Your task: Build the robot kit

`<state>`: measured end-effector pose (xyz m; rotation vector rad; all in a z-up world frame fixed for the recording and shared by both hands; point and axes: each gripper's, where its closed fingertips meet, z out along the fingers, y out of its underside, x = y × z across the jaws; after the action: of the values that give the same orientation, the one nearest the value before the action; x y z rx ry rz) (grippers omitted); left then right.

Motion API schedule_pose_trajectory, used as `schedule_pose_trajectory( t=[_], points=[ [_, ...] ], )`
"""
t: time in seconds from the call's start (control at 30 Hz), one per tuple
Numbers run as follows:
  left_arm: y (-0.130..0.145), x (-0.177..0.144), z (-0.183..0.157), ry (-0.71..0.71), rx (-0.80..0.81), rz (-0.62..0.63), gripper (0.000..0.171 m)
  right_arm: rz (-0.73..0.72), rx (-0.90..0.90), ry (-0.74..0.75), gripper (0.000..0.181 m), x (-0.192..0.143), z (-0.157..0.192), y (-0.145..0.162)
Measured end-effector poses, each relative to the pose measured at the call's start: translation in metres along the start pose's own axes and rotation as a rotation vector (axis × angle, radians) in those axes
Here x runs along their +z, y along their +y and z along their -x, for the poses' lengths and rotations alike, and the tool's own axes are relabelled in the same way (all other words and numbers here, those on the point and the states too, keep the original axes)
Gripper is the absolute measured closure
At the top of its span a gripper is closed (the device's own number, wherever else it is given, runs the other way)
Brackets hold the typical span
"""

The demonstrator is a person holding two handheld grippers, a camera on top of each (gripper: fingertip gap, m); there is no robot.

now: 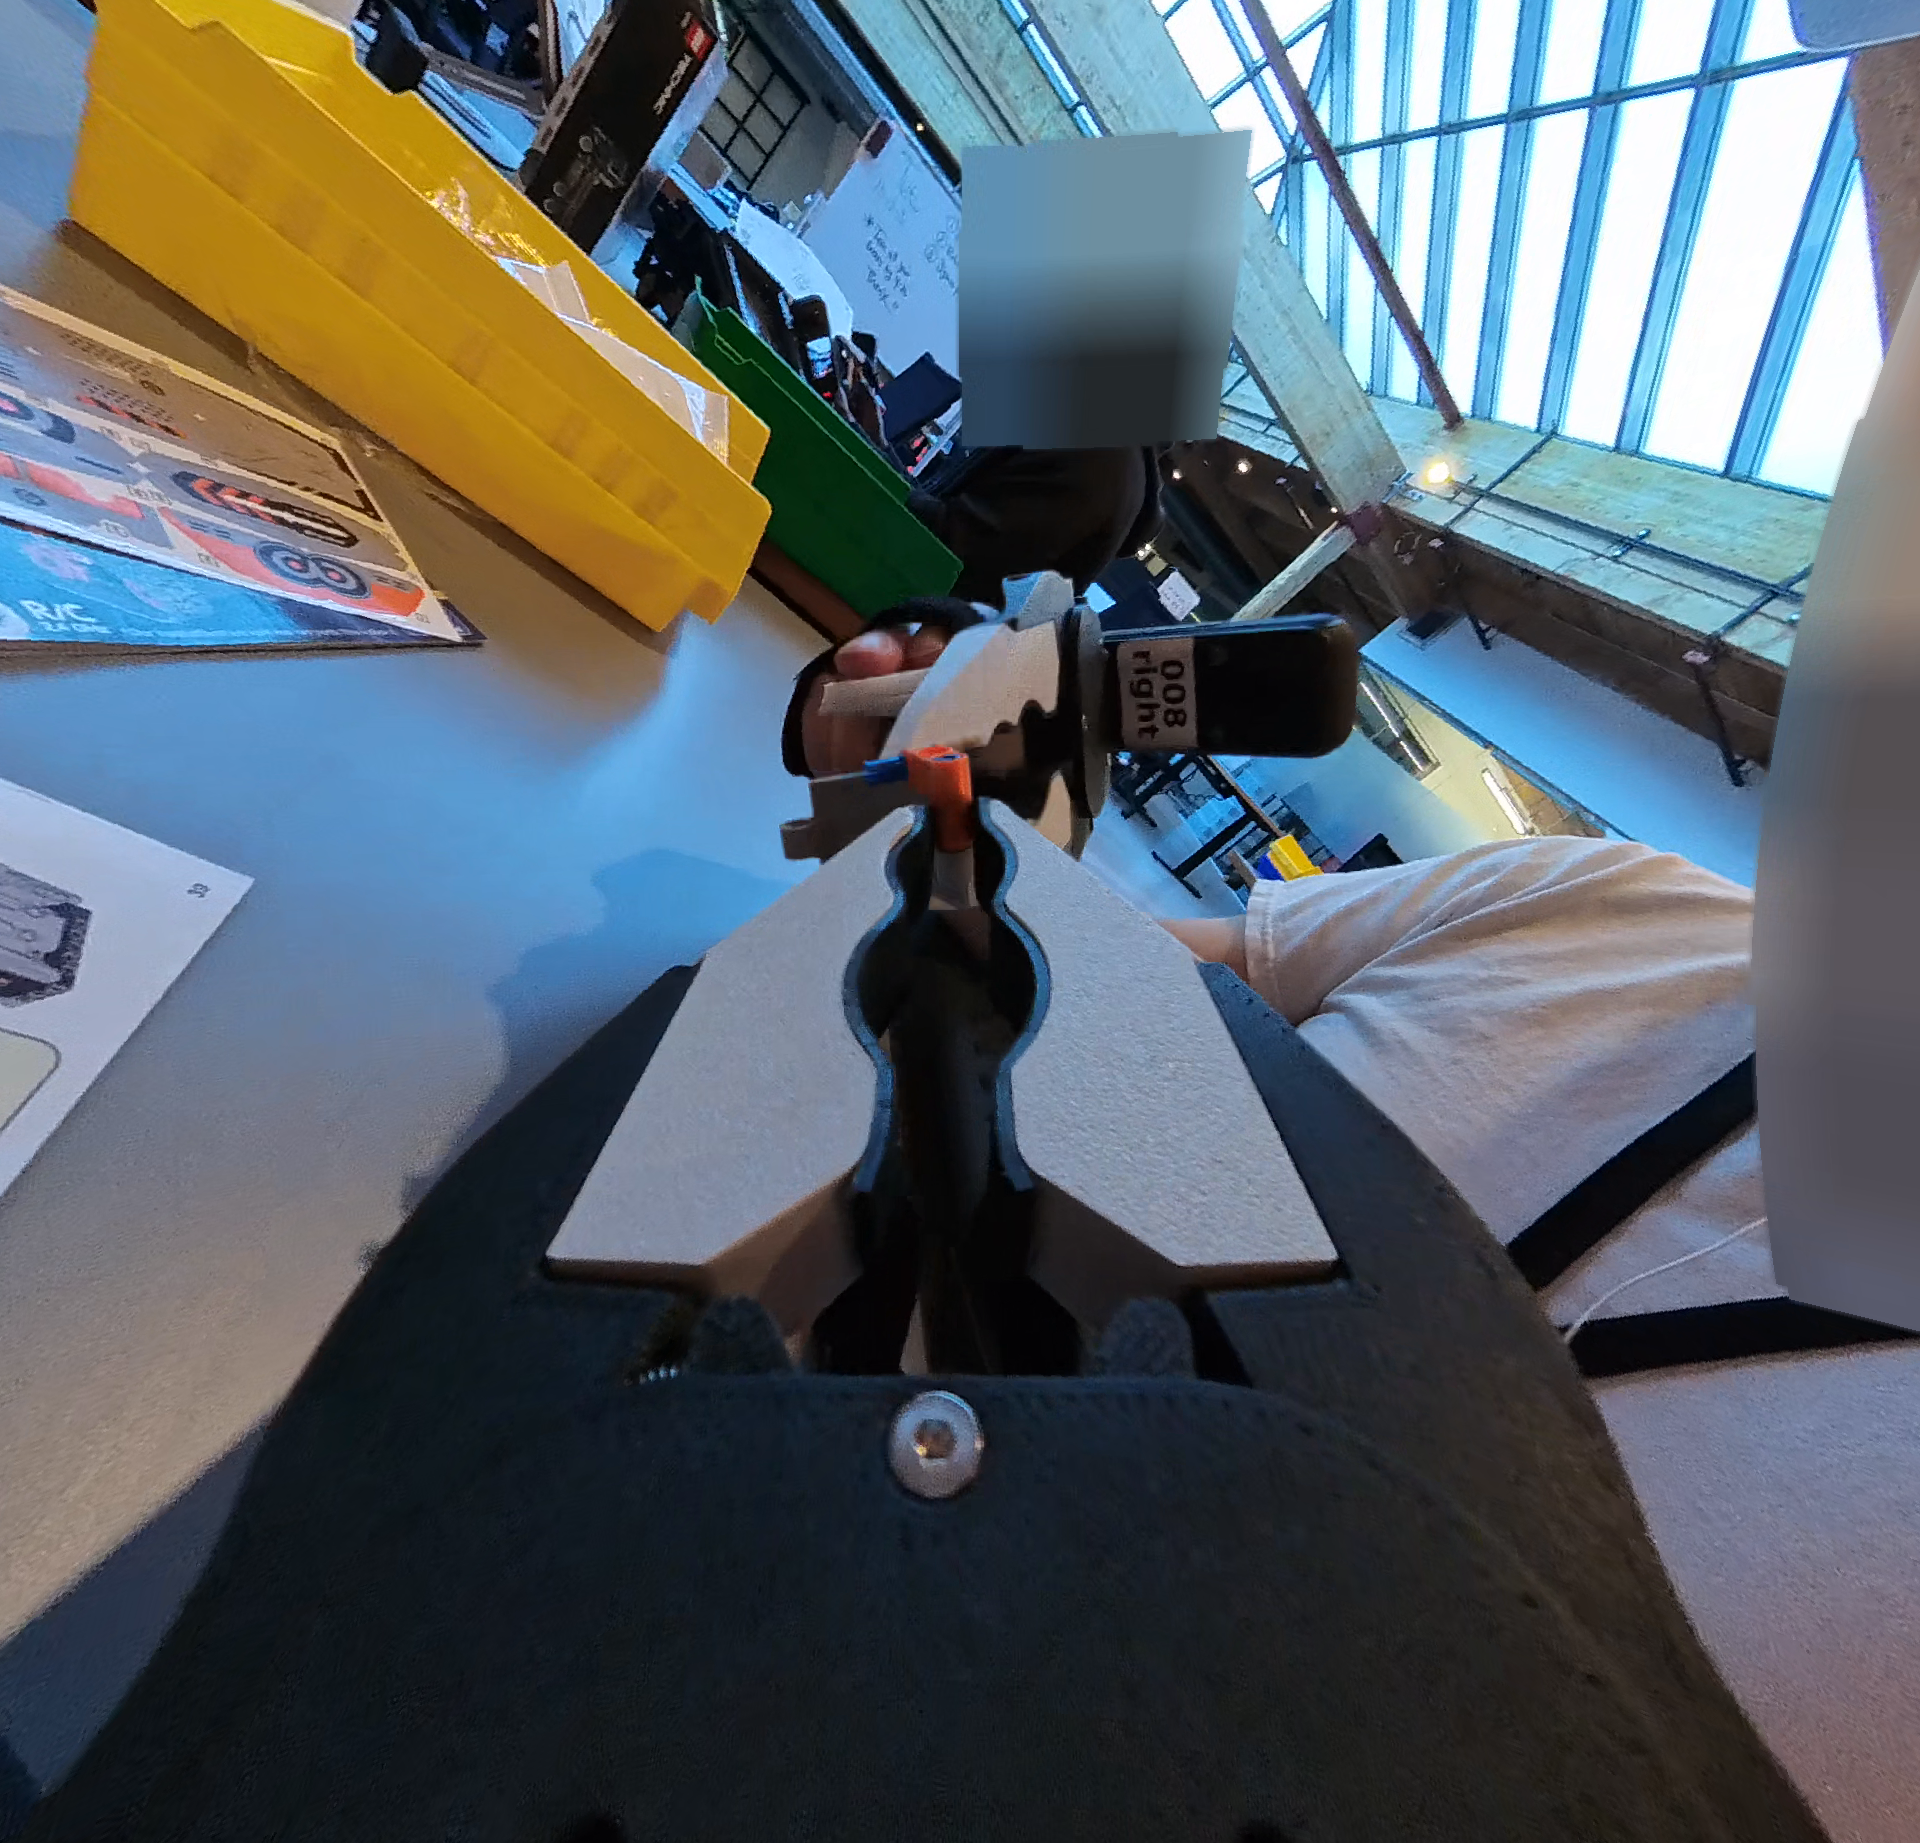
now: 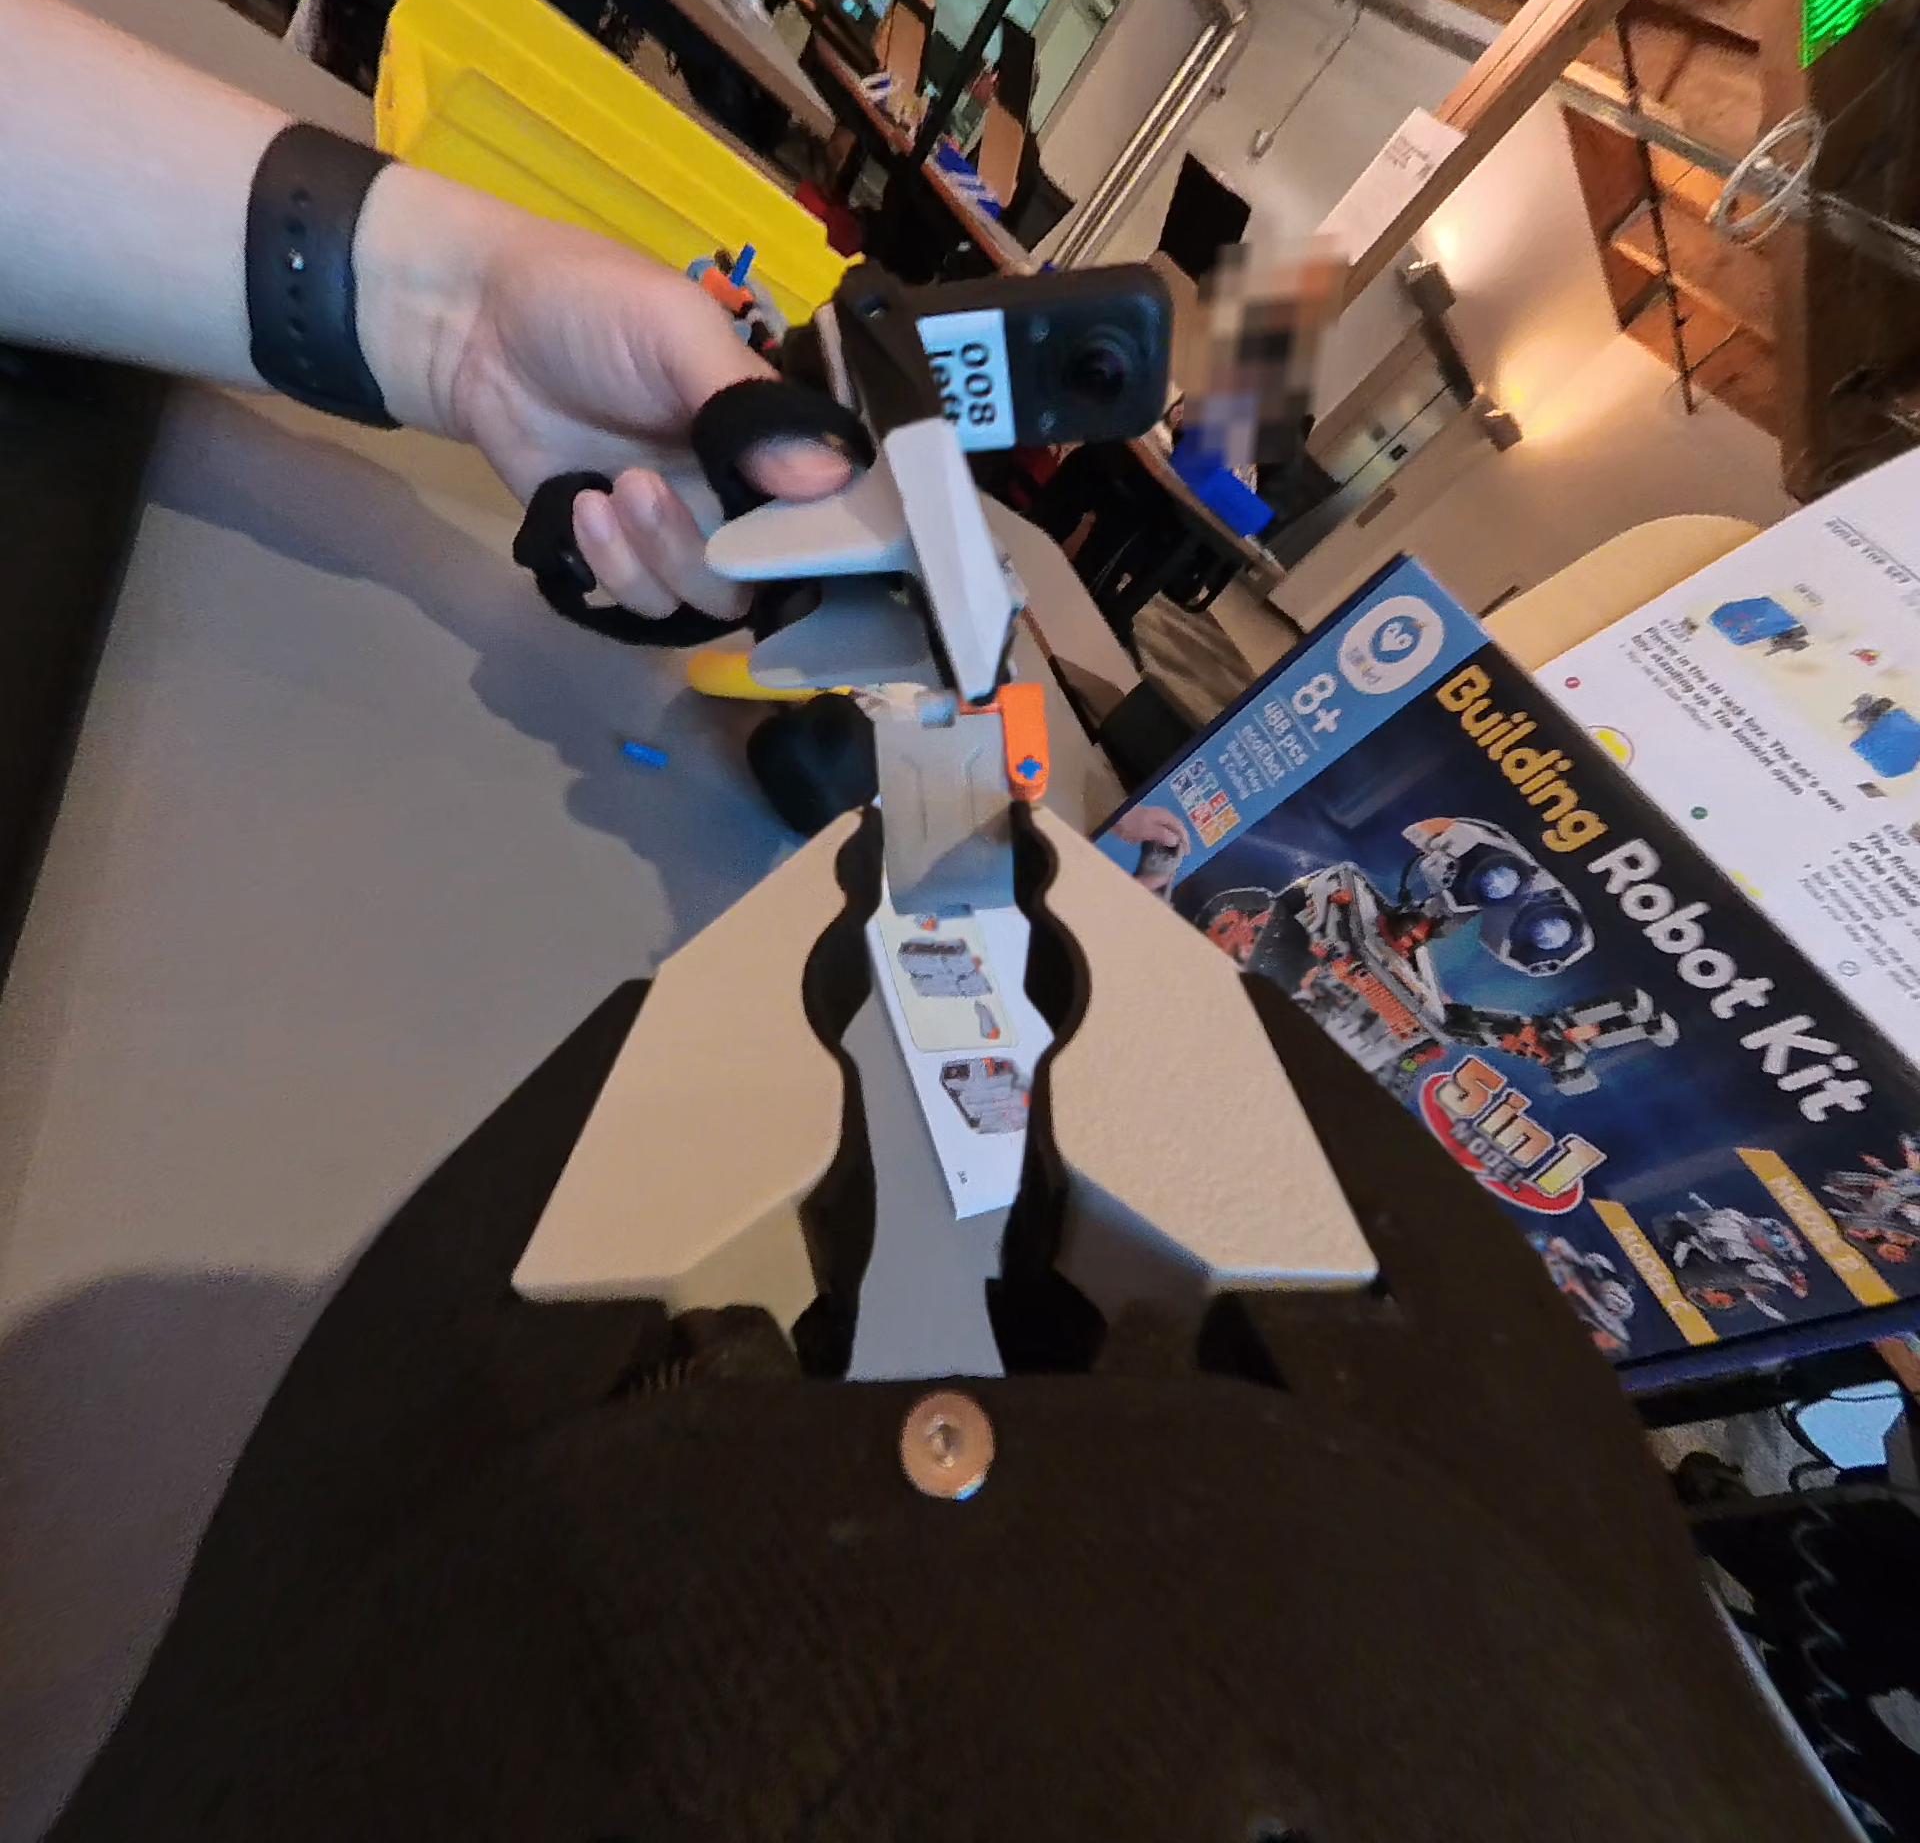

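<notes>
Both grippers hold one small toy assembly above the table. My left gripper (image 1: 945, 825) is shut on its orange connector (image 1: 940, 791), which has a blue pin (image 1: 883, 770) in its side. My right gripper (image 2: 940, 843) is shut on the grey panel (image 2: 940, 806) joined to that connector (image 2: 1018, 728). In the right wrist view the left gripper (image 2: 982, 687) comes down from above onto the orange piece, with a hand (image 2: 582, 380) on its handle. The two grippers' tips nearly touch.
Stacked yellow bins (image 1: 416, 307) and a green bin (image 1: 831, 484) stand at the back. The blue kit box (image 2: 1507, 962) and instruction sheets (image 2: 966, 1024) lie on the table. A black wheel (image 2: 816, 770), a yellow part (image 2: 738, 679) and a loose blue pin (image 2: 642, 752) lie below the grippers.
</notes>
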<state>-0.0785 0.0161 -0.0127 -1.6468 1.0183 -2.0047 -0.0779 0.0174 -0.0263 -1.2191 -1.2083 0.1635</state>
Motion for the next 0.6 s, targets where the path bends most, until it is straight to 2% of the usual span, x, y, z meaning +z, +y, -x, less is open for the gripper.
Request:
schedule_pose_trajectory(
  t=[0.13, 0.2, 0.23, 0.27, 0.3, 0.43, 0.5, 0.6],
  points=[
    [-0.001, 0.001, 0.002, 0.012, -0.037, -0.021, 0.167, 0.034, 0.0, -0.002, 0.158, 0.002, 0.001, 0.006],
    [-0.001, 0.001, -0.001, 0.011, 0.02, -0.013, 0.166, 0.013, 0.045, -0.02, 0.158, 0.0, 0.0, 0.002],
    [-0.001, -0.001, 0.002, -0.048, 0.092, 0.009, 0.157, 0.007, 0.076, -0.041, 0.158, -0.002, 0.001, 0.002],
    [-0.003, -0.005, 0.005, -0.133, 0.194, 0.033, 0.134, 0.011, 0.102, -0.059, 0.158, -0.004, 0.002, 0.003],
    [-0.006, -0.009, 0.004, -0.212, 0.327, 0.061, 0.125, 0.005, 0.118, -0.08, 0.158, -0.007, 0.003, 0.003],
    [-0.003, -0.008, -0.025, -0.373, 0.816, 0.235, 0.128, -0.091, 0.217, -0.171, 0.158, -0.017, 0.006, -0.012],
    [0.005, -0.004, -0.028, -0.436, 0.951, 0.365, 0.124, -0.111, 0.254, -0.21, 0.158, -0.02, 0.008, -0.015],
    [0.01, -0.001, -0.025, -0.511, 1.103, 0.498, 0.123, -0.122, 0.263, -0.246, 0.158, -0.022, 0.013, -0.018]
  ],
)
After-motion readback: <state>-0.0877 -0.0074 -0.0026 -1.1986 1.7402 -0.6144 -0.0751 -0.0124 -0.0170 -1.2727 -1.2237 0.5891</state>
